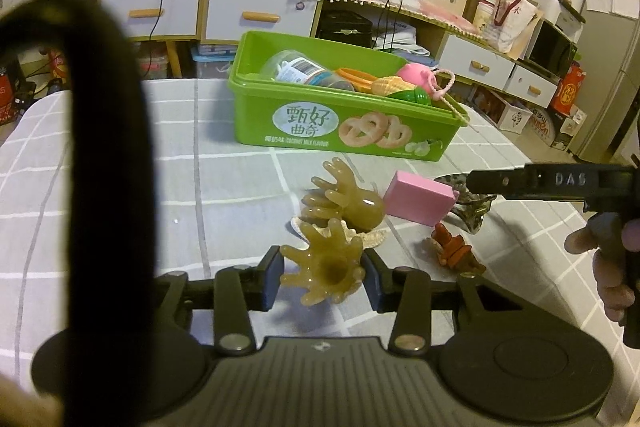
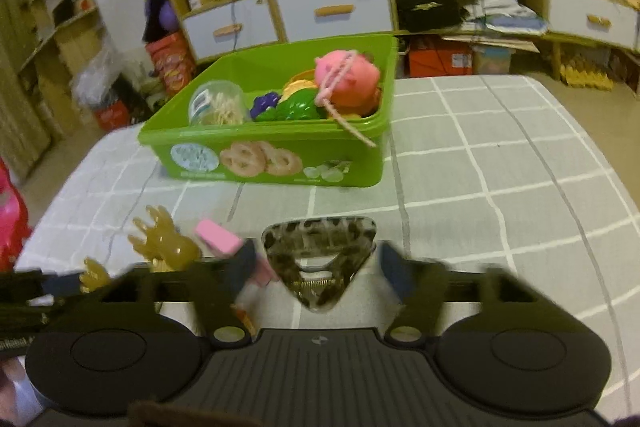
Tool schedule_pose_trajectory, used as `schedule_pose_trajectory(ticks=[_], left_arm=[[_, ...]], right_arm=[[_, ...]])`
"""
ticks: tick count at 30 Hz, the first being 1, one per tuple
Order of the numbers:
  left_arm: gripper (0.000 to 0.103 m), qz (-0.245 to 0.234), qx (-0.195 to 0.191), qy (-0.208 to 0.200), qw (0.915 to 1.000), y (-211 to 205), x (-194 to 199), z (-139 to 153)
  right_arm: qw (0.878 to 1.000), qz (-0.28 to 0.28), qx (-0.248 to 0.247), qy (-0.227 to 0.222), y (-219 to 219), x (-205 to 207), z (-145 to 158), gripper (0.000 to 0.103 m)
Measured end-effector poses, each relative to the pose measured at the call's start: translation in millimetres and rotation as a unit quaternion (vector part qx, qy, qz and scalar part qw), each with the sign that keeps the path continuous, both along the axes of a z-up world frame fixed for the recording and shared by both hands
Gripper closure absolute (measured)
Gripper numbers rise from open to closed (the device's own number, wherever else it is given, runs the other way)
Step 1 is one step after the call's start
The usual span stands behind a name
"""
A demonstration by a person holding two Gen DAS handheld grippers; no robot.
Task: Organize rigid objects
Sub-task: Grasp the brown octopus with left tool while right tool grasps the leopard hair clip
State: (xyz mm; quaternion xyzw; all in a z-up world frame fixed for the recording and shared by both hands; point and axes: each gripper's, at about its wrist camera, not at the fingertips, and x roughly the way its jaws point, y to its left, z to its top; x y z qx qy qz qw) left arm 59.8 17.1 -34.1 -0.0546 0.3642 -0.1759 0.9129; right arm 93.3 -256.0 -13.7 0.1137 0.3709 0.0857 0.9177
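My left gripper (image 1: 323, 277) is shut on a translucent amber hand-shaped toy (image 1: 322, 267), held just above the checked tablecloth. A second amber hand toy (image 1: 348, 201) lies just beyond it, next to a pink block (image 1: 420, 203). My right gripper (image 2: 316, 271) has its jaws around a tortoiseshell hair claw clip (image 2: 320, 259); contact is blurred. The right gripper (image 1: 472, 183) also shows at the right of the left wrist view. The green cookie box (image 1: 340, 123) stands farther back with toys in it, and also shows in the right wrist view (image 2: 276, 163).
A small brown-red figure (image 1: 454, 247) lies right of the held toy, and a flat pale piece (image 1: 372, 237) lies under the second hand toy. Cabinets and shelves (image 1: 240, 11) stand behind the table. A black strap (image 1: 104, 167) hangs across the left of the view.
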Motion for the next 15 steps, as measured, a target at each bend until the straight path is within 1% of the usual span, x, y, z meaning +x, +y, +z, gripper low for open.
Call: schedule_pose_trajectory(ticks=[2, 4, 6, 9, 15], left_arm=[[0.082, 0.000, 0.000, 0.000, 1.0000, -1, 0, 0], [0.082, 0.000, 0.000, 0.000, 1.0000, 0, 0, 0], [0.083, 0.000, 0.000, 0.000, 1.0000, 0, -1, 0], [0.083, -0.002, 0.001, -0.001, 1.0000, 0, 0, 0], [0.083, -0.003, 0.002, -0.001, 1.0000, 0, -1, 0]], right_arm=[[1.000, -0.006, 0.020, 0.010, -5, 3, -2, 0.024], [0.999, -0.020, 0.022, 0.016, -7, 6, -4, 0.023], [0.999, -0.025, 0.009, 0.024, -6, 11, -8, 0.022], [0.999, -0.016, -0.034, 0.030, -1, 16, -11, 0.022], [0.998, 0.016, -0.060, 0.026, 10, 21, -13, 0.021]])
